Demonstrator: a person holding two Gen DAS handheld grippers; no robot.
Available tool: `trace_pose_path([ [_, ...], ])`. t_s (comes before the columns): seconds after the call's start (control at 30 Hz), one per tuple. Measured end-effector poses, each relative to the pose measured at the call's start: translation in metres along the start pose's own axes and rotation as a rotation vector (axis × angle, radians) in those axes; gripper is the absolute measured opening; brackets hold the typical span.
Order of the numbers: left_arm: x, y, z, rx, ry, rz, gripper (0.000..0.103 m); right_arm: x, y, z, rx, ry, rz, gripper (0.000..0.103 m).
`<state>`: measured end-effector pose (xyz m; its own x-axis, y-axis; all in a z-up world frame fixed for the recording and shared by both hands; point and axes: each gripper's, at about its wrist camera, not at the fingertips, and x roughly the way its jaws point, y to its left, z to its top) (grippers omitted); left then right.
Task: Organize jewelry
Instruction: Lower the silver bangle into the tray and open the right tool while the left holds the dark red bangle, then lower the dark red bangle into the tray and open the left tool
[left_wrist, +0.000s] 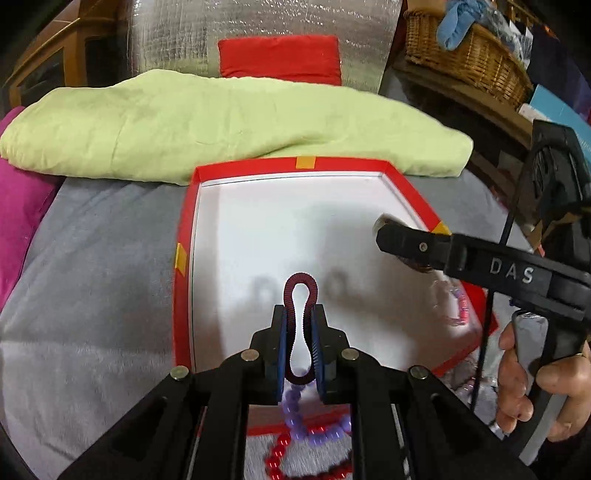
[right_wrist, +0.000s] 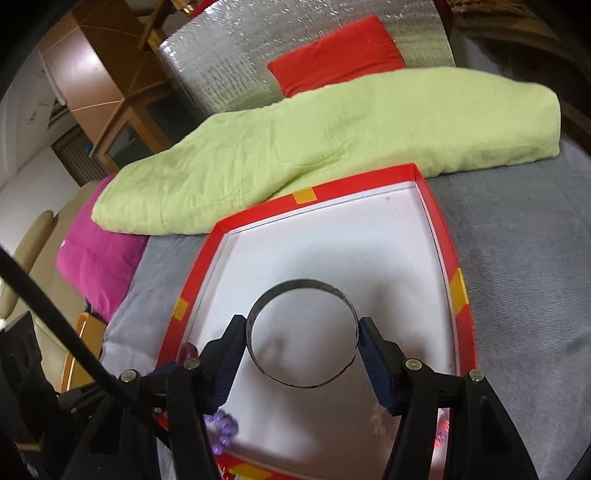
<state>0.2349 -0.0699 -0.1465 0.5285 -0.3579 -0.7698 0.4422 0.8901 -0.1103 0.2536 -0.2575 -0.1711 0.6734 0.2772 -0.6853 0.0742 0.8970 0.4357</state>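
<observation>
Box (left_wrist: 406, 192): empty. My left gripper (left_wrist: 300, 334) pinches the stretchy bracelet (left_wrist: 301, 291), right gripper (right_wrist: 303, 341) clamps the bangle (right_wrist: 303, 291); bead strings (left_wrist: 295, 435), perhaps three, remain outside.

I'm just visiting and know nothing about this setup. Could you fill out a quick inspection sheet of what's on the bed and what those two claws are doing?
Surface: grey blanket, soft and plush.
Job's things: red box with a white floor; dark red band; grey bangle; purple beads and red beads by the box's near edge.
Clutter: green cloth, pink cloth, red cushion.
Grippers: left claw squeezes the band flat over the box; right claw grips the bangle across its width, over the box.
Cables: a black cable crosses the right view.
Surroundings: silver foil panel, wicker basket, wooden furniture.
</observation>
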Motion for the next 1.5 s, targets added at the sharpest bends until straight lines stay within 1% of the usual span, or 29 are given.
trace_pose_path([
  [0.07, 0.004, 0.002, 0.003, -0.001, 0.001, 0.017, 0.02, 0.003, -0.008, 0.004, 0.031, 0.003, 0.004, 0.066],
  [0.1, 0.005, 0.004, 0.003, -0.005, 0.002, 0.017, 0.024, 0.002, -0.011, 0.004, 0.041, 0.0, 0.004, 0.066],
  [0.13, 0.005, 0.006, 0.004, -0.01, 0.006, 0.014, 0.027, 0.0, -0.015, 0.005, 0.046, -0.006, 0.001, 0.066],
  [0.3, -0.011, 0.012, 0.003, -0.024, -0.002, 0.02, 0.03, -0.023, -0.028, 0.005, 0.043, -0.038, -0.012, 0.066],
  [0.4, -0.027, 0.015, -0.004, -0.021, -0.012, 0.033, 0.03, -0.041, -0.03, 0.002, 0.023, -0.063, -0.019, 0.066],
  [0.47, -0.037, 0.016, -0.012, -0.023, -0.013, 0.021, 0.032, -0.055, -0.031, -0.002, 0.009, -0.079, -0.021, 0.066],
  [0.57, -0.051, 0.013, -0.024, -0.016, -0.011, -0.013, 0.038, -0.074, -0.033, -0.008, -0.002, -0.098, -0.031, 0.066],
  [0.63, -0.056, 0.009, -0.03, 0.003, -0.018, -0.02, 0.045, -0.086, -0.035, -0.013, -0.005, -0.102, -0.041, 0.066],
  [0.67, -0.057, 0.007, -0.032, 0.014, -0.024, -0.017, 0.047, -0.09, -0.036, -0.016, -0.003, -0.105, -0.041, 0.066],
  [0.77, -0.051, 0.001, -0.033, 0.032, -0.025, -0.002, 0.047, -0.102, -0.039, -0.026, 0.005, -0.112, -0.043, 0.066],
  [0.87, -0.041, -0.003, -0.026, 0.04, -0.033, 0.004, 0.047, -0.109, -0.044, -0.032, 0.014, -0.109, -0.05, 0.066],
  [0.93, -0.039, -0.001, -0.022, 0.025, -0.028, 0.015, 0.047, -0.113, -0.046, -0.035, 0.019, -0.096, -0.041, 0.066],
  [1.0, -0.042, 0.006, -0.019, -0.002, -0.035, 0.0, 0.047, -0.113, -0.046, -0.037, 0.004, -0.075, -0.023, 0.066],
  [1.07, -0.049, 0.01, -0.02, -0.011, -0.042, -0.001, 0.047, -0.114, -0.045, -0.038, -0.028, -0.068, -0.036, 0.066],
  [1.17, -0.057, 0.018, -0.03, -0.019, -0.039, 0.003, 0.047, -0.113, -0.048, -0.037, -0.032, -0.067, -0.039, 0.066],
  [1.27, -0.06, 0.021, -0.044, -0.019, -0.009, -0.016, 0.047, -0.113, -0.048, -0.039, -0.023, -0.057, -0.032, 0.066],
  [1.33, -0.061, 0.019, -0.052, -0.008, 0.012, -0.014, 0.047, -0.114, -0.044, -0.041, -0.037, -0.052, -0.031, 0.066],
  [1.5, -0.058, 0.01, -0.069, 0.001, 0.058, -0.062, 0.047, -0.118, -0.04, -0.053, -0.062, -0.038, -0.042, 0.066],
])
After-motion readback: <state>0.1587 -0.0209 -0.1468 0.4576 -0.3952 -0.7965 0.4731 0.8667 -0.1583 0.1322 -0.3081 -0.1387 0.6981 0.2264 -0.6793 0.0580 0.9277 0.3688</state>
